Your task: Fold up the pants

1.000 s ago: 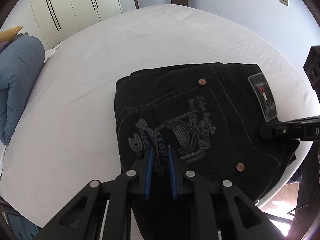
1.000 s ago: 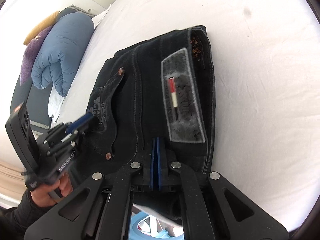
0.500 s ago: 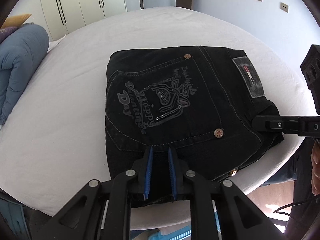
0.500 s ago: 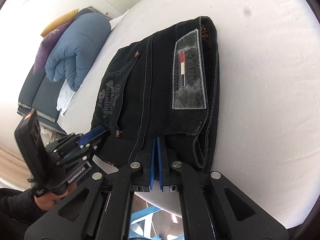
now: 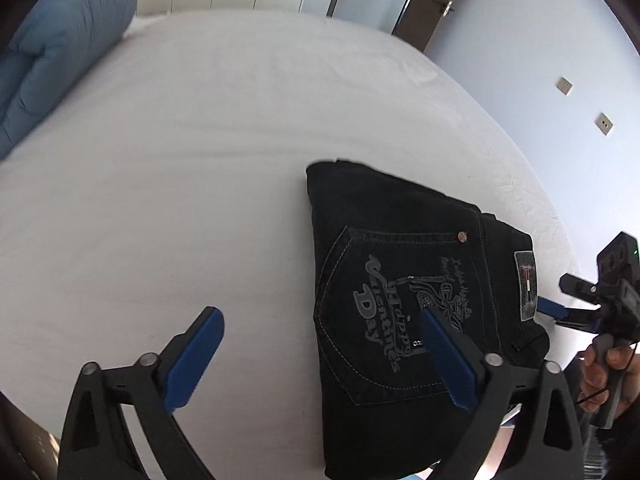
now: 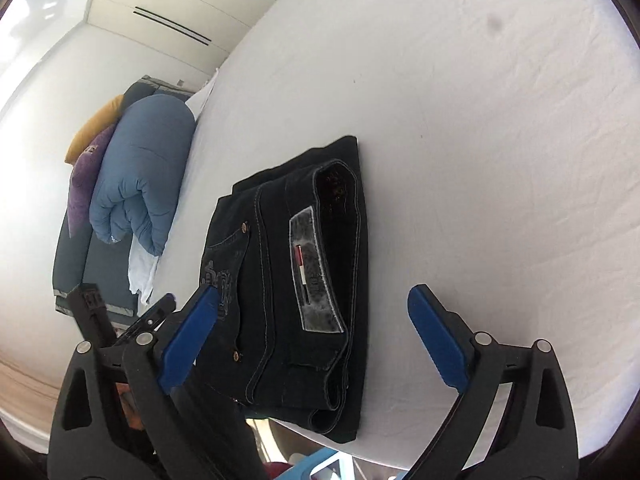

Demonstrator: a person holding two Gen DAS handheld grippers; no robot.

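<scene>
From my left camera, the folded pants (image 5: 404, 304) lie on the bed (image 5: 200, 184) near its front edge, to the right of my left gripper (image 5: 320, 354), whose right finger sits over them while the left one hangs over bare sheet. The rolled duvet (image 5: 60, 52) lies at the bed's far left, and the right gripper (image 5: 576, 300) is just beyond the pants' right edge. From my right camera, the pants (image 6: 296, 280) lie between that gripper's fingers (image 6: 436, 344), with pillows (image 6: 92, 148) behind the duvet.

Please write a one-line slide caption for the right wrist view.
Right gripper opening above folded black jeans on a white bed.
</scene>
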